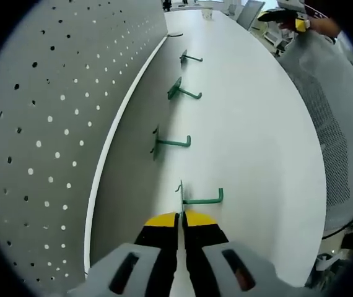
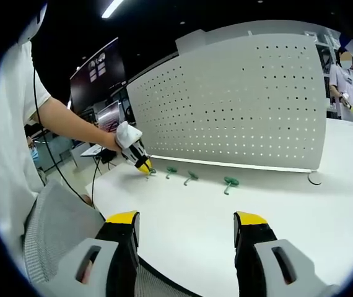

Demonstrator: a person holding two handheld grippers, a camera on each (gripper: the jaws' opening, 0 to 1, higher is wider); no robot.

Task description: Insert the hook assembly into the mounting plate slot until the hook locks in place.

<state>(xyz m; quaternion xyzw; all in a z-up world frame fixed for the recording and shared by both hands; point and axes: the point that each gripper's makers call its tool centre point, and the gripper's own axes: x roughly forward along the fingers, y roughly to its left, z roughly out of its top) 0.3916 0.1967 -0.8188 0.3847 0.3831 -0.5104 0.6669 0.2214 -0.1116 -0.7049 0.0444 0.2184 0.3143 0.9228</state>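
Several green hooks lie in a row on the white table (image 1: 257, 136) beside the upright grey pegboard (image 1: 46, 111). The nearest hook (image 1: 202, 199) has its thin back plate running into the yellow tips of my left gripper (image 1: 181, 216), which is shut on it. From the right gripper view, the left gripper (image 2: 143, 164) sits at the leftmost hook (image 2: 152, 171), in front of the pegboard (image 2: 238, 105), with more hooks (image 2: 191, 177) to its right. My right gripper (image 2: 187, 218) hangs open over the table's near edge, holding nothing.
A grey mesh chair back (image 1: 340, 130) stands along the table's right edge and appears below my right gripper (image 2: 59, 229). A dark hook (image 2: 314, 179) lies by the pegboard's far end. A person's arm (image 2: 65, 124) holds the left gripper. Another person (image 2: 344, 74) stands far right.
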